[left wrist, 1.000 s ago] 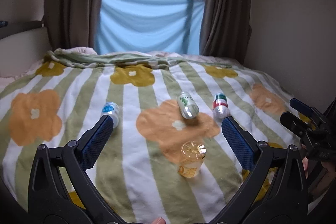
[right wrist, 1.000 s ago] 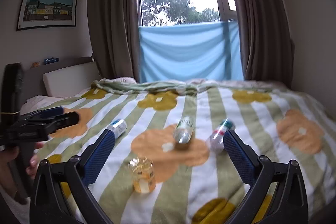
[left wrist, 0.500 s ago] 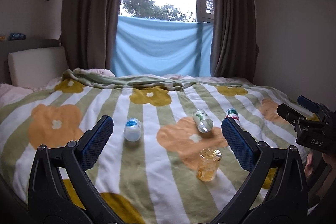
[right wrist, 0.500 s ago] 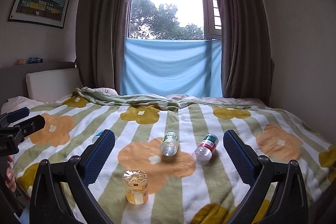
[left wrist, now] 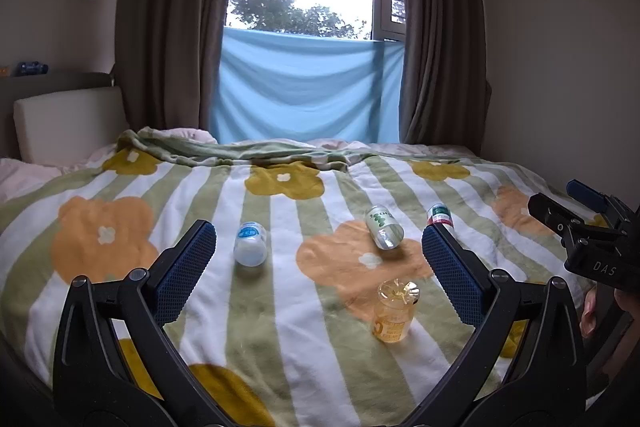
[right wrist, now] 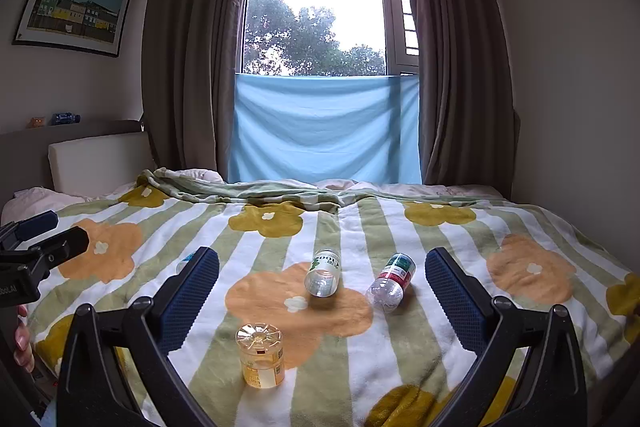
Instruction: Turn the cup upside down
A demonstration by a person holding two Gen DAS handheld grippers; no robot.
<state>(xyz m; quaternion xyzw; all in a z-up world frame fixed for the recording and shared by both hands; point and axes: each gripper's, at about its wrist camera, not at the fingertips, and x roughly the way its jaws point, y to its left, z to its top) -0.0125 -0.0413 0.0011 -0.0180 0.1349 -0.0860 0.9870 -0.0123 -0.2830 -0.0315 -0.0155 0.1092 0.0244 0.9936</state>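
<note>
A clear yellow-tinted cup stands on the flowered blanket with its ribbed base up; it also shows in the right wrist view. My left gripper is open and empty, held back from the bed, with the cup low between its fingers toward the right one. My right gripper is open and empty, with the cup low and left of centre. Each gripper shows at the edge of the other's view: the right one and the left one.
Three cut bottle pieces lie on their sides on the blanket: a blue-labelled one, a green-labelled one and a red-and-green-labelled one. A headboard is at the left, curtains and a window behind, a wall on the right.
Both grippers have pulled back and tilted up, so more of the room and window shows. The cup and bottle pieces have not moved on the blanket.
</note>
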